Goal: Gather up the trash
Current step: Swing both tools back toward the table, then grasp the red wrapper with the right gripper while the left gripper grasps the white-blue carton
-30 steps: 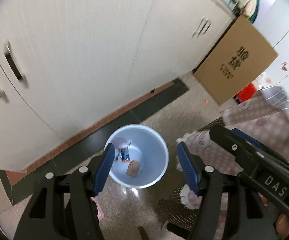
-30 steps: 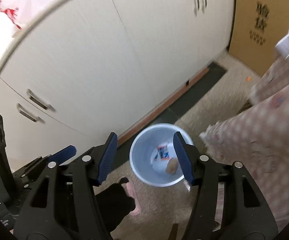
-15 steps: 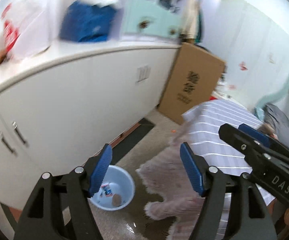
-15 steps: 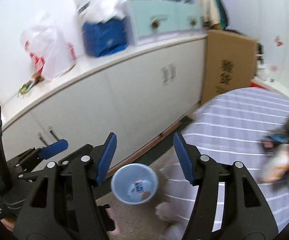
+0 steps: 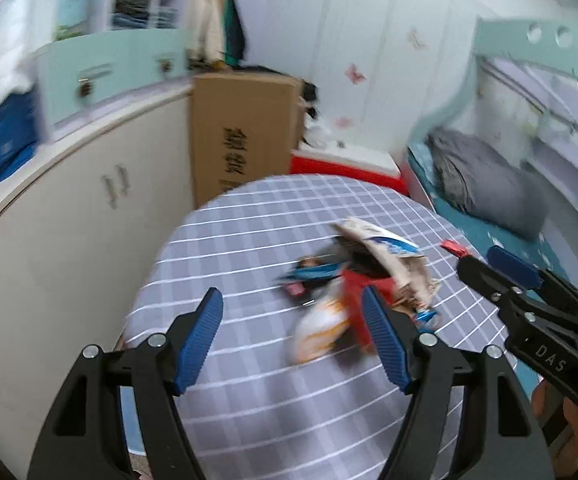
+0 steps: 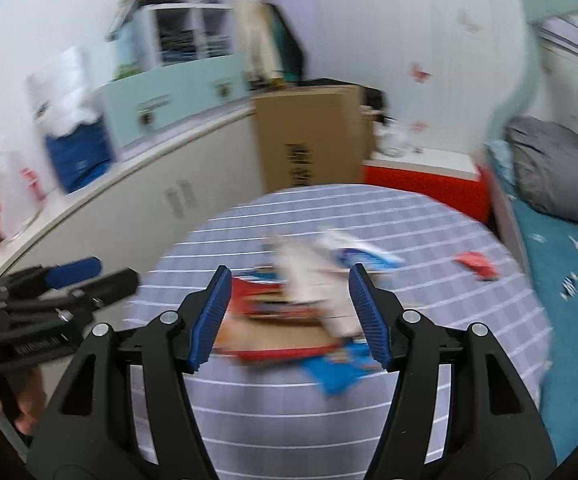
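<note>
A blurred pile of snack wrappers (image 5: 353,280) in red, white, orange and blue lies on the round table with a grey checked cloth (image 5: 249,232). The pile also shows in the right wrist view (image 6: 305,312). A small red wrapper (image 6: 477,264) lies apart at the table's right side. My left gripper (image 5: 293,336) is open and empty above the table's near side, left of the pile. My right gripper (image 6: 289,312) is open and empty, with the pile seen between its fingers. The right gripper also appears in the left wrist view (image 5: 529,304).
A white cabinet (image 5: 69,220) runs along the left. A tall cardboard box (image 5: 241,136) stands behind the table, beside a red box (image 6: 421,188). A bed with a grey pillow (image 5: 485,184) lies to the right. The left gripper shows at the left edge (image 6: 49,300).
Both grippers have swung up and to the right, from the blue bin on the floor to the table with the wrappers. The bin has left both views. Both stay open.
</note>
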The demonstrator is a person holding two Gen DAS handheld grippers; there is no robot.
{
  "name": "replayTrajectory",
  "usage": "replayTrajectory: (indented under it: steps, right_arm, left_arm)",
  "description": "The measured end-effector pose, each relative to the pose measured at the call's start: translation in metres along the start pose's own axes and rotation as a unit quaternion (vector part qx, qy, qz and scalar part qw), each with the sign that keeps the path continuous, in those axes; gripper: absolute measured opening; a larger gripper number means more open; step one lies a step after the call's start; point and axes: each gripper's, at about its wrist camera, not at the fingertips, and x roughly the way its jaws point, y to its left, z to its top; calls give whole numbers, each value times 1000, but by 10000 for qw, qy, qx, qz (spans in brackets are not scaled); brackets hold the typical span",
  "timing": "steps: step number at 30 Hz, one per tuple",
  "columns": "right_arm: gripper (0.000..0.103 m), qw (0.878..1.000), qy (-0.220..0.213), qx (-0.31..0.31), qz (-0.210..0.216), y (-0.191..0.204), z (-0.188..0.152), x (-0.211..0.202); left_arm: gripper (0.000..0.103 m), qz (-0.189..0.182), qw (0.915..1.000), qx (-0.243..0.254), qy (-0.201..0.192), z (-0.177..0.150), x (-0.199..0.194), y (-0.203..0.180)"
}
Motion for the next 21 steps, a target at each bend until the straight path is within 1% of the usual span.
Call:
replayTrajectory:
  steps: [1, 2, 4, 5, 7, 8, 10, 11, 12, 14, 18, 21]
  right_arm:
    - [61, 9999, 31, 30, -100, -14, 2, 2]
    - [61, 9996, 94, 84, -255, -34, 4, 8]
    - [61, 9983, 270, 146, -499, -71, 5, 20]
    - [61, 9976, 341, 184, -577, -87, 4, 25]
    - [61, 9955, 485, 249, -781, -111, 1, 37]
    - [61, 9945, 566, 292, -832, -123, 0, 44]
    - [61, 9928, 661, 380, -928, -145, -2, 57]
    - [61, 9914, 726, 447, -991, -157, -3, 65]
    - [62, 9907, 750, 491, -1020, -164, -5, 67]
    - [64, 9885, 868, 552, -1108, -183, -6, 81]
    - [64, 9853, 1046, 557, -1234, -205, -5, 108]
    - [64, 9844, 1200, 574, -1151, -215, -3, 125]
  left_arm:
    - [70, -49, 9999, 48, 95, 6, 10, -6]
    - [70, -11, 9996, 118, 259, 16, 26, -20]
    - [70, 51, 9989, 261, 393, 30, 47, -35]
    - [70, -13, 9979, 415, 507, 39, 61, -51]
    - [70, -33, 9965, 519, 657, 47, 79, -66]
    - [70, 14, 9950, 610, 796, 53, 93, -77]
    - [70, 29, 9922, 801, 951, 62, 114, -95]
    - [70, 80, 9911, 861, 1015, 64, 122, -97]
    - [70, 141, 9901, 898, 1074, 68, 130, -102]
    - [70, 100, 9890, 877, 1184, 73, 143, -107]
    - [70, 143, 9881, 832, 1284, 77, 163, -116]
    - [70, 167, 9862, 870, 1398, 77, 175, -116]
